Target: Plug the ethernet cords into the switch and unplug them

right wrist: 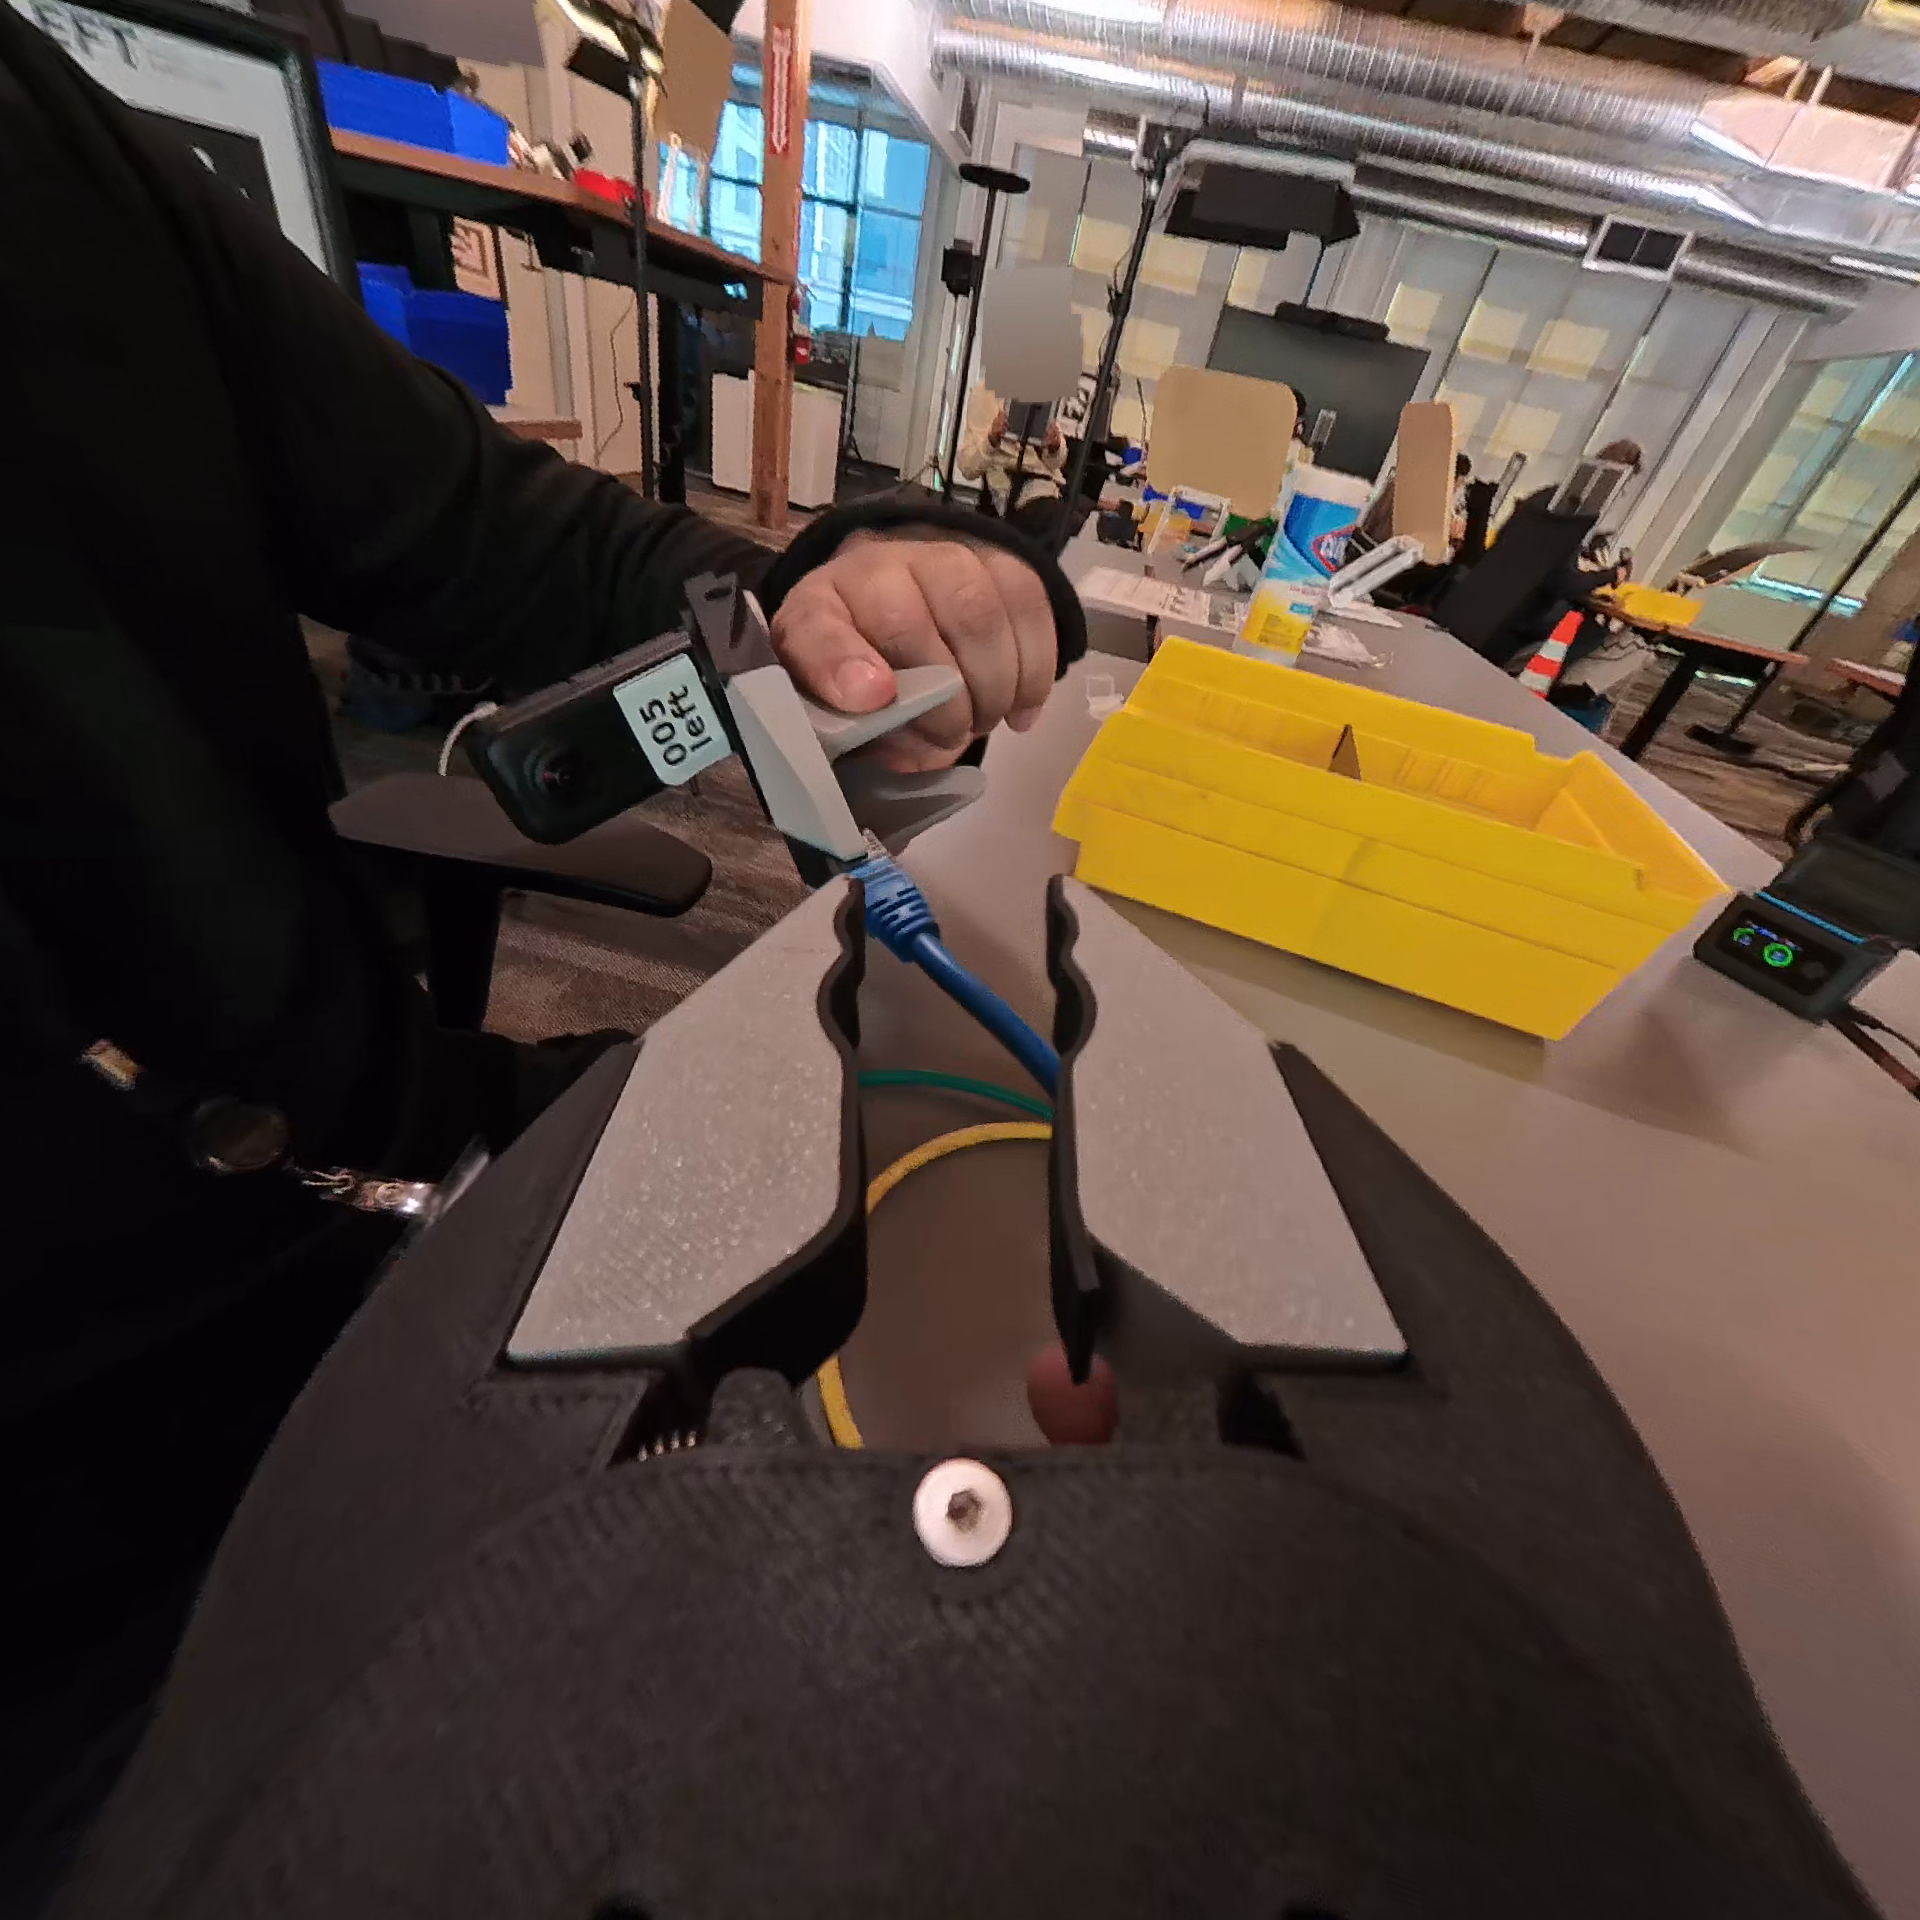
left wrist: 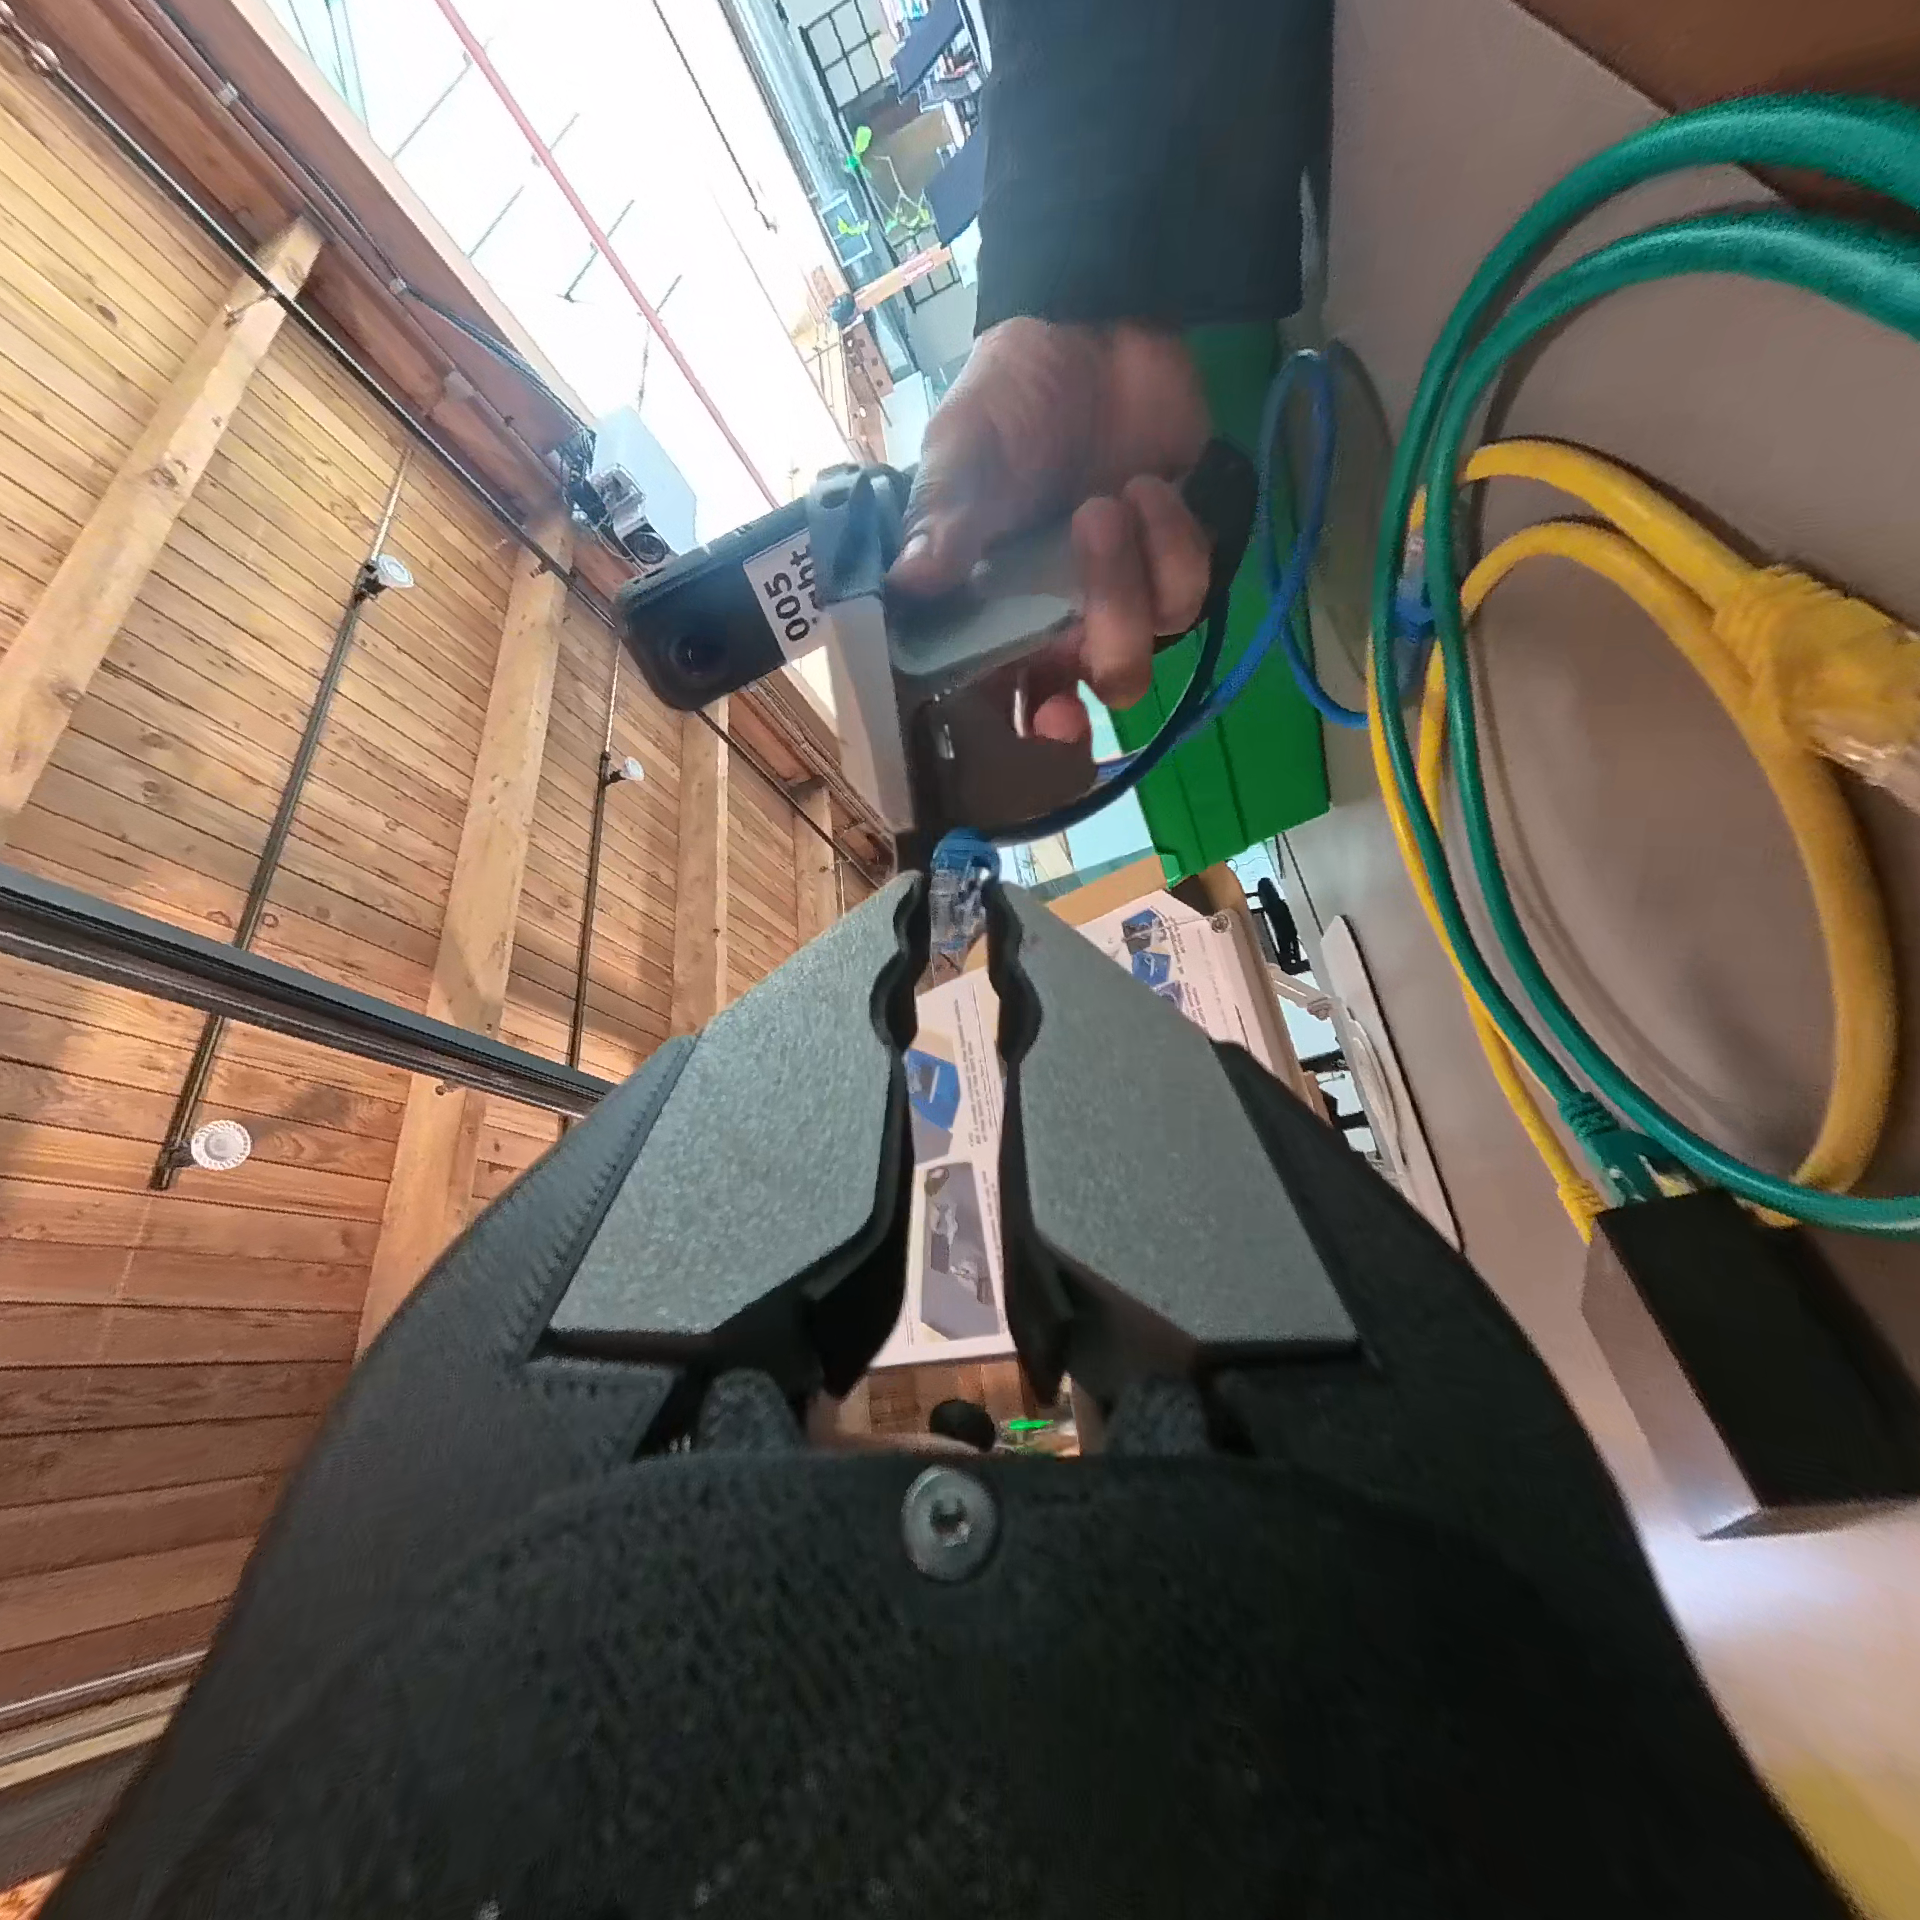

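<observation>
My left gripper (left wrist: 954, 904) is shut on the clear plug of the blue ethernet cord (left wrist: 1226, 675) and holds it up off the table. In the right wrist view that left gripper (right wrist: 847, 857) pinches the plug, and the blue cord (right wrist: 966, 997) runs down between the fingers of my right gripper (right wrist: 956, 935), which is open and does not clamp it. The black switch (left wrist: 1766, 1320) lies on the table with a green cord (left wrist: 1475, 343) and a yellow cord (left wrist: 1829, 862) plugged in. The yellow cord's other plug (left wrist: 1860, 717) lies loose.
A green bin (left wrist: 1236, 769) stands beyond the cords. A yellow bin (right wrist: 1351, 862), a small black device with a lit screen (right wrist: 1787, 956) and a wipes canister (right wrist: 1309, 561) stand on the grey table (right wrist: 1558, 1247). People sit at tables behind. My left tips are roughly 15 cm from the black switch (left wrist: 1766, 1320).
</observation>
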{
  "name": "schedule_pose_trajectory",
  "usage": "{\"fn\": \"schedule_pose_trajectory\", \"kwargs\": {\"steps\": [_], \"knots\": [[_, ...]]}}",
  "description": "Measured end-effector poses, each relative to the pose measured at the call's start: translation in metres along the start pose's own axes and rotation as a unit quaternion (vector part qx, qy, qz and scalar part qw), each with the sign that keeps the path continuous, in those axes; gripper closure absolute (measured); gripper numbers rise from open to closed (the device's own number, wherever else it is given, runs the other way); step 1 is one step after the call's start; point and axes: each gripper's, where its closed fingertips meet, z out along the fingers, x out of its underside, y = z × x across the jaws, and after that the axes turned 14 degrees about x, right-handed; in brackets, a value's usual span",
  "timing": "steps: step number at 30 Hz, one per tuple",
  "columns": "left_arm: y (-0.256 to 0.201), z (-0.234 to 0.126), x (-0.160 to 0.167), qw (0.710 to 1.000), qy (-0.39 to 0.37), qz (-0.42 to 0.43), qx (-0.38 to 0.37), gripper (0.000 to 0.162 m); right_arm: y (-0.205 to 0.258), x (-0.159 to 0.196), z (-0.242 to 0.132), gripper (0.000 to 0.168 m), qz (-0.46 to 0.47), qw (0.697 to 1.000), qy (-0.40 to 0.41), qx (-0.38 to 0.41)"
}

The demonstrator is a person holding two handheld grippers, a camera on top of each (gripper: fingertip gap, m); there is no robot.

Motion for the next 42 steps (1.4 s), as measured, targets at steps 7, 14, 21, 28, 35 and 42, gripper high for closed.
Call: {"fn": "schedule_pose_trajectory", "kwargs": {"steps": [7, 14, 21, 28, 35, 42], "knots": [[0.008, -0.007, -0.016, 1.0, -0.016, 0.022, -0.007, 0.153, 0.014, 0.013, -0.009, 0.116, -0.099, 0.985, 0.144, 0.01], [0.018, -0.003, -0.028, 0.999, -0.034, 0.02, -0.024, 0.153, 0.043, 0.014, -0.006, 0.156, -0.124, 0.982, 0.127, -0.06], [0.019, -0.001, -0.01, 0.999, -0.016, -0.007, -0.039, 0.153, 0.03, 0.002, -0.005, 0.16, -0.037, 0.995, 0.057, -0.068], [0.015, 0.002, 0.01, 0.997, 0.007, -0.055, -0.056, 0.152, 0.014, 0.002, 0.003, 0.159, 0.01, 0.999, 0.033, -0.033], [0.012, 0.002, 0.028, 0.992, 0.038, -0.097, -0.077, 0.152, 0.001, -0.001, 0.013, 0.158, 0.087, 0.996, 0.015, -0.015], [0.004, 0.002, 0.043, 0.981, 0.057, -0.177, -0.06, 0.152, -0.011, 0.002, 0.023, 0.158, 0.017, 0.998, 0.006, 0.057]]}}
